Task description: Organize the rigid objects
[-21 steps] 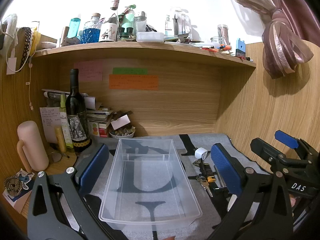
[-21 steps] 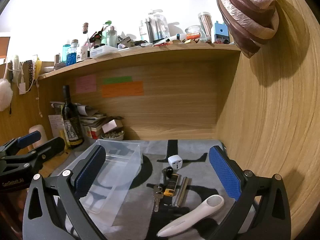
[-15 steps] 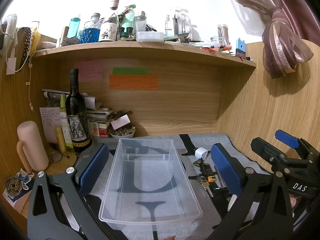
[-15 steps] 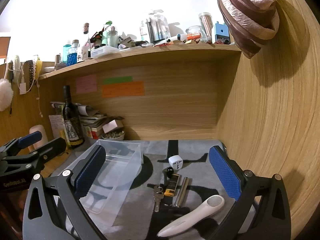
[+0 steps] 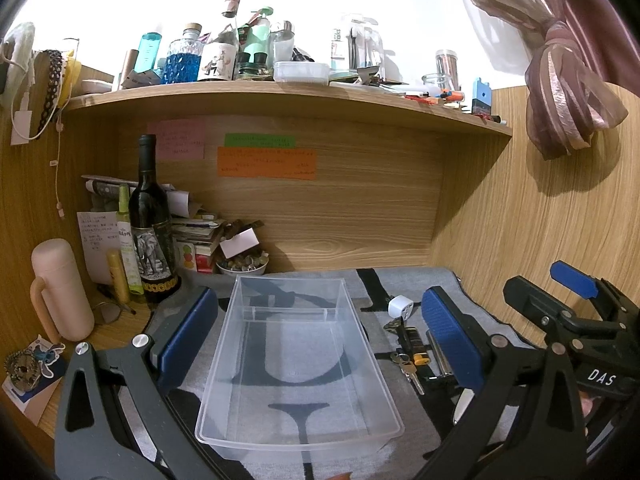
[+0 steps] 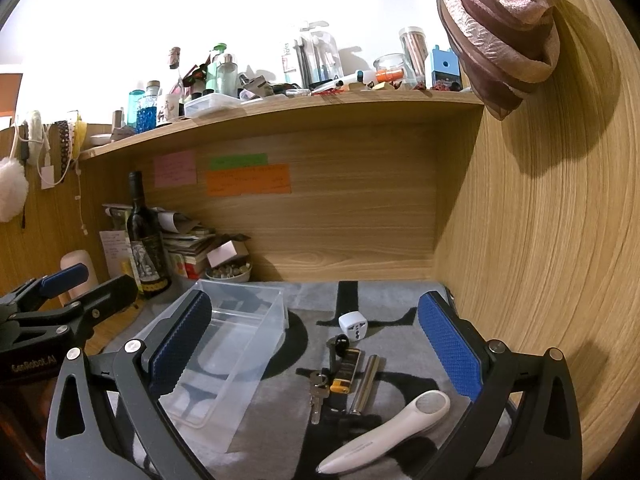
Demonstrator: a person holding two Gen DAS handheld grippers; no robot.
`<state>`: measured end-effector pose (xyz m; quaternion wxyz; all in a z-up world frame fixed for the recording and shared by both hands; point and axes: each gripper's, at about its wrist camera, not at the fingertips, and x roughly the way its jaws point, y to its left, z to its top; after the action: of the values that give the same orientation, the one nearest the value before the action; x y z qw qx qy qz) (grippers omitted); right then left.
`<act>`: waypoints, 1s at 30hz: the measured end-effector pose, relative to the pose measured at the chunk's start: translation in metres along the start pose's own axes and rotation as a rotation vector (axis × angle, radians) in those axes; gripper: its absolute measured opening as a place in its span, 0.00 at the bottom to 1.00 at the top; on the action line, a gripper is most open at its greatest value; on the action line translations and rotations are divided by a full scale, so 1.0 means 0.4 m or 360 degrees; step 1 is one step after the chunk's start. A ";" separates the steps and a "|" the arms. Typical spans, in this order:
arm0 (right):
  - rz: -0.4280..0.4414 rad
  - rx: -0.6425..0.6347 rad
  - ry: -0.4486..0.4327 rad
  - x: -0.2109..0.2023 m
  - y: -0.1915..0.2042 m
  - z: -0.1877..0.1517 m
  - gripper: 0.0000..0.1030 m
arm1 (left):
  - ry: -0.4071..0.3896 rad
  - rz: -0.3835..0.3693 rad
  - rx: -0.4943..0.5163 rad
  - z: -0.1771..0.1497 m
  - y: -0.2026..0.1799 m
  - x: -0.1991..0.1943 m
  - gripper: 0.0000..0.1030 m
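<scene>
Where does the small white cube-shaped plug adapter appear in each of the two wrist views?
Left wrist view: the small white cube-shaped plug adapter lies right of centre, beside the clear plastic bin.
Right wrist view: the adapter lies near centre, right of the bin.
Shared landmark: the orange paper note on the back panel.

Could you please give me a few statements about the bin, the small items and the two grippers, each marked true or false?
1. The clear plastic rectangular bin holds the keys. False: it is empty; the silver keys lie on the grey patterned mat beside it.
2. The white cube-shaped plug adapter sits on the mat, outside the bin. True.
3. The right gripper is shut on the white oblong handheld device. False: its fingers are spread wide, and the device lies on the mat.
4. The left gripper is open, one finger on either side of the bin. True.
5. The dark glass wine bottle lies on its side. False: it stands upright.
</scene>
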<state>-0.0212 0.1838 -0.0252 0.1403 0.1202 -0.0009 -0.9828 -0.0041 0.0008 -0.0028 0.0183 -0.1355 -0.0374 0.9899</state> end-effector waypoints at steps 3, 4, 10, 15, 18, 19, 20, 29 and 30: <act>0.0002 0.0003 -0.0001 0.001 -0.001 0.001 1.00 | 0.0000 0.0001 -0.0003 -0.002 -0.003 -0.001 1.00; 0.0003 0.0003 -0.0001 0.000 -0.002 0.000 1.00 | 0.0003 -0.0001 -0.0004 -0.001 -0.002 0.001 1.00; 0.0006 0.0002 -0.0011 -0.003 -0.002 0.001 1.00 | 0.0001 -0.0002 -0.0002 -0.001 -0.001 0.002 1.00; 0.0009 0.0000 -0.0019 -0.005 0.001 0.001 1.00 | -0.0005 -0.0001 0.0002 -0.003 -0.003 0.002 1.00; 0.0011 0.0001 -0.0021 -0.007 0.002 -0.001 1.00 | -0.0004 -0.0003 0.0000 -0.004 -0.003 0.001 1.00; 0.0010 0.0001 -0.0022 -0.007 0.002 -0.001 1.00 | -0.0004 -0.0002 0.0000 -0.004 -0.004 0.001 1.00; 0.0011 0.0001 -0.0024 -0.008 0.001 -0.002 1.00 | -0.0005 0.0000 0.0002 -0.004 -0.004 0.001 1.00; 0.0012 0.0000 -0.0026 -0.009 0.003 -0.002 1.00 | -0.0004 -0.0003 0.0000 -0.004 -0.003 0.001 1.00; 0.0013 -0.0001 -0.0026 -0.009 0.004 -0.001 1.00 | -0.0003 -0.0005 -0.0002 -0.005 -0.004 0.001 1.00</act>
<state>-0.0174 0.1830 -0.0248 0.1442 0.1121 -0.0024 -0.9832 -0.0041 0.0024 -0.0046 0.0198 -0.1346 -0.0382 0.9900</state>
